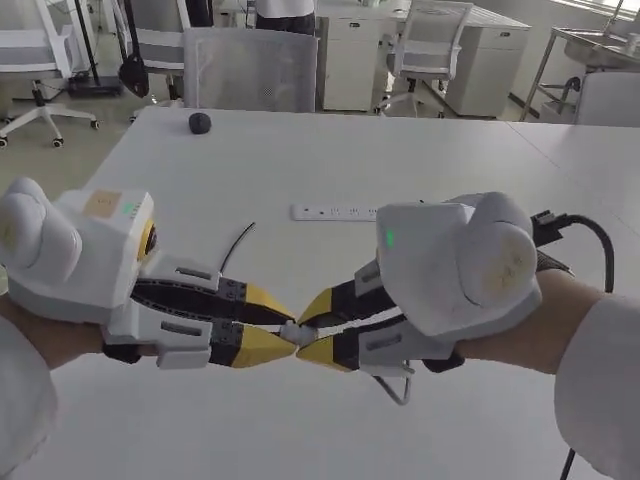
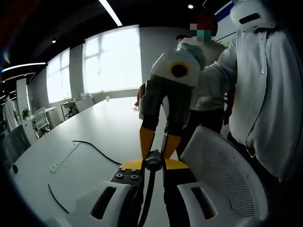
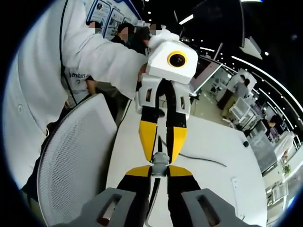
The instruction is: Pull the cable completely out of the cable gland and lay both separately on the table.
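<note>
Pinching the cable gland (image 1: 296,331) from opposite sides: left hand-held gripper (image 1: 288,328), right hand-held gripper (image 1: 305,333), above the desk (image 1: 400,160). Its cable (image 2: 149,189) trails between left jaws.

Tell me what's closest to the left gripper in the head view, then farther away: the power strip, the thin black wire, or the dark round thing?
1. Thin black wire, just beyond the left gripper.
2. White power strip, mid-table.
3. Dark round thing, far edge.
</note>
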`<action>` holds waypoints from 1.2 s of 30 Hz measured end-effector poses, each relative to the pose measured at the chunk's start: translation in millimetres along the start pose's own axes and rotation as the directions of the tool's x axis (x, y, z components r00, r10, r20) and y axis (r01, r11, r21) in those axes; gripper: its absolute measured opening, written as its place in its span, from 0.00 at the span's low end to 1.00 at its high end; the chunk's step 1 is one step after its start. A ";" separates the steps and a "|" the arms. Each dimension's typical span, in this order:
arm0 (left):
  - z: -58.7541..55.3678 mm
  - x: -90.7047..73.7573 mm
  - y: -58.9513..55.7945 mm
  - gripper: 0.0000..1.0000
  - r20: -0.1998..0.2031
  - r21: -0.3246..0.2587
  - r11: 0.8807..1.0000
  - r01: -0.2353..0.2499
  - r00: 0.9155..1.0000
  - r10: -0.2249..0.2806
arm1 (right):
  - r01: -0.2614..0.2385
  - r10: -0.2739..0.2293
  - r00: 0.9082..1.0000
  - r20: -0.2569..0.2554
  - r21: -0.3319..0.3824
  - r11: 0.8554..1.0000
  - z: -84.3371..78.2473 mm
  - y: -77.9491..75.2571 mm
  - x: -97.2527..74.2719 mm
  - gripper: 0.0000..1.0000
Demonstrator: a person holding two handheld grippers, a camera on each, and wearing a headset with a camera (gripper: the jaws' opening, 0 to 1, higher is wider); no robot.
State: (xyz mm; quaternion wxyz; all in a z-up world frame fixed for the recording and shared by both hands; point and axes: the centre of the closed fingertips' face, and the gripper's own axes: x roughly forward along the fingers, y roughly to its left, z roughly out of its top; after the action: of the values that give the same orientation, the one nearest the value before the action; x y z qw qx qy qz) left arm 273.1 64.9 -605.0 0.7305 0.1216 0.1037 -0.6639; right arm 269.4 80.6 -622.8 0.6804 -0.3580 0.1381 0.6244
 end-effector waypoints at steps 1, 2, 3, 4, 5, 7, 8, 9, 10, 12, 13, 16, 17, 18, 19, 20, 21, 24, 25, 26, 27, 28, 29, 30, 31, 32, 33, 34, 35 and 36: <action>-0.1 0.1 -0.5 0.14 -0.001 0.002 1.000 0.001 1.000 -0.001 | -0.005 0.005 1.000 0.002 0.002 1.000 -0.4 0.0 0.1 0.08; 0.1 0.0 -0.6 0.14 0.000 0.003 1.000 0.001 1.000 -0.001 | -0.009 0.009 1.000 0.008 -0.003 1.000 -0.3 -0.1 -0.2 0.08; 0.6 0.0 -0.9 0.14 0.000 0.003 1.000 0.002 1.000 -0.002 | -0.014 0.014 1.000 0.013 -0.005 1.000 0.1 -0.2 -0.8 0.08; 1.2 -0.3 -1.4 0.14 0.002 0.005 1.000 0.005 1.000 -0.005 | -0.024 0.024 1.000 0.018 0.001 1.000 0.9 -0.4 -1.9 0.09; 1.6 -0.1 -1.9 0.14 0.002 0.007 1.000 0.006 1.000 -0.006 | -0.030 0.030 0.999 0.023 0.009 1.000 1.6 -0.2 -2.4 0.09; 1.3 0.4 -3.0 0.14 -0.005 0.012 1.000 0.011 1.000 -0.011 | -0.046 0.045 0.998 0.038 0.020 0.999 3.2 -0.2 -3.1 0.10; 1.4 0.7 -3.2 0.14 -0.006 0.014 1.000 0.012 1.000 -0.012 | -0.049 0.048 0.998 0.041 0.026 0.998 2.9 -1.0 -3.3 0.11; 1.1 1.1 -3.7 0.14 -0.008 0.016 1.000 0.014 1.000 -0.014 | -0.059 0.057 0.997 0.048 0.040 0.997 3.5 -0.4 -4.3 0.12; 0.4 1.2 -4.2 0.14 -0.012 0.018 1.000 0.016 1.000 -0.015 | -0.070 0.067 0.996 0.057 0.053 0.996 4.6 0.1 -4.8 0.14; 0.2 1.5 -5.1 0.14 -0.013 0.023 1.000 0.018 1.000 -0.018 | -0.094 0.088 0.994 0.070 0.086 0.992 5.6 0.4 -6.3 0.17; 0.4 1.6 -5.4 0.14 -0.014 0.025 1.000 0.019 1.000 -0.018 | -0.118 0.111 0.991 0.074 0.111 0.987 5.0 2.8 -6.8 0.17; 1.3 1.5 -7.3 0.14 -0.021 0.038 0.999 0.024 1.000 -0.023 | -0.167 0.155 0.985 0.082 0.171 0.971 1.4 4.8 -8.6 0.15; 1.5 1.4 -7.7 0.14 -0.023 0.040 0.999 0.025 0.999 -0.024 | -0.170 0.158 0.984 0.081 0.178 0.969 0.2 3.6 -8.9 0.15; 1.6 1.2 -8.0 0.14 -0.024 0.043 0.999 0.026 0.999 -0.025 | -0.175 0.162 0.983 0.083 0.183 0.967 -0.2 3.4 -9.1 0.15; 2.2 1.1 -8.8 0.14 -0.025 0.046 0.999 0.028 0.999 -0.027 | -0.190 0.175 0.981 0.089 0.204 0.960 -0.6 4.3 -10.2 0.15; 2.5 0.9 -9.6 0.14 -0.027 0.052 0.998 0.032 0.999 -0.031 | -0.214 0.196 0.976 0.098 0.232 0.949 -0.4 5.9 -11.1 0.15; 2.6 0.9 -10.2 0.14 -0.031 0.058 0.998 0.034 0.999 -0.033 | -0.233 0.213 0.971 0.107 0.249 0.940 0.1 7.8 -11.9 0.15; 3.2 1.2 -12.9 0.14 -0.036 0.072 0.996 0.046 0.998 -0.043 | -0.302 0.270 0.952 0.145 0.309 0.902 3.0 12.2 -14.2 0.15; 3.4 1.3 -13.6 0.14 -0.037 0.075 0.996 0.048 0.998 -0.046 | -0.314 0.280 0.949 0.146 0.326 0.892 2.8 13.0 -14.7 0.15; 4.4 1.6 -15.3 0.14 -0.037 0.080 0.995 0.055 0.998 -0.052 | -0.307 0.272 0.951 0.149 0.322 0.895 2.9 9.5 -13.9 0.15; 5.2 1.9 -16.4 0.14 -0.037 0.083 0.995 0.059 0.998 -0.056 | -0.316 0.279 0.948 0.155 0.330 0.890 3.6 10.0 -14.1 0.15; 6.3 2.2 -18.0 0.14 -0.036 0.087 0.994 0.063 0.998 -0.060 | -0.333 0.294 0.942 0.162 0.348 0.876 4.6 12.0 -14.7 0.14; 7.1 2.4 -18.9 0.14 -0.035 0.091 0.994 0.066 0.997 -0.063 | -0.354 0.310 0.934 0.175 0.363 0.862 6.8 14.4 -15.5 0.14; 7.4 2.7 -19.6 0.14 -0.037 0.095 0.993 0.068 0.997 -0.065 | -0.362 0.317 0.931 0.180 0.366 0.857 7.1 14.0 -15.4 0.14; 8.0 3.1 -20.3 0.14 -0.039 0.100 0.992 0.070 0.997 -0.067 | -0.377 0.330 0.926 0.184 0.372 0.848 6.9 13.8 -15.1 0.13; 8.4 3.0 -20.9 0.14 -0.038 0.101 0.992 0.073 0.997 -0.069 | -0.382 0.336 0.924 0.184 0.373 0.846 7.2 14.8 -15.2 0.13; 9.0 3.0 -21.8 0.14 -0.038 0.104 0.992 0.077 0.997 -0.073 | -0.392 0.346 0.920 0.186 0.377 0.839 8.0 16.7 -15.3 0.12; 9.3 3.1 -22.4 0.14 -0.038 0.107 0.991 0.078 0.996 -0.074 | -0.397 0.352 0.917 0.186 0.380 0.835 8.2 17.8 -15.2 0.12; 9.8 3.2 -22.8 0.14 -0.039 0.114 0.990 0.079 0.996 -0.075 | -0.403 0.360 0.915 0.182 0.384 0.831 8.1 19.6 -15.1 0.12; 9.9 3.2 -22.8 0.14 -0.040 0.116 0.990 0.079 0.996 -0.075 | -0.406 0.363 0.914 0.182 0.385 0.829 8.2 20.3 -15.2 0.10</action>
State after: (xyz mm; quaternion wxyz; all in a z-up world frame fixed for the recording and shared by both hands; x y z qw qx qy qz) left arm 250.6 56.7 -597.6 0.6941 0.1717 0.0821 -0.6943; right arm 245.3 73.9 -613.8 0.6070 -0.1382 0.3022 0.7219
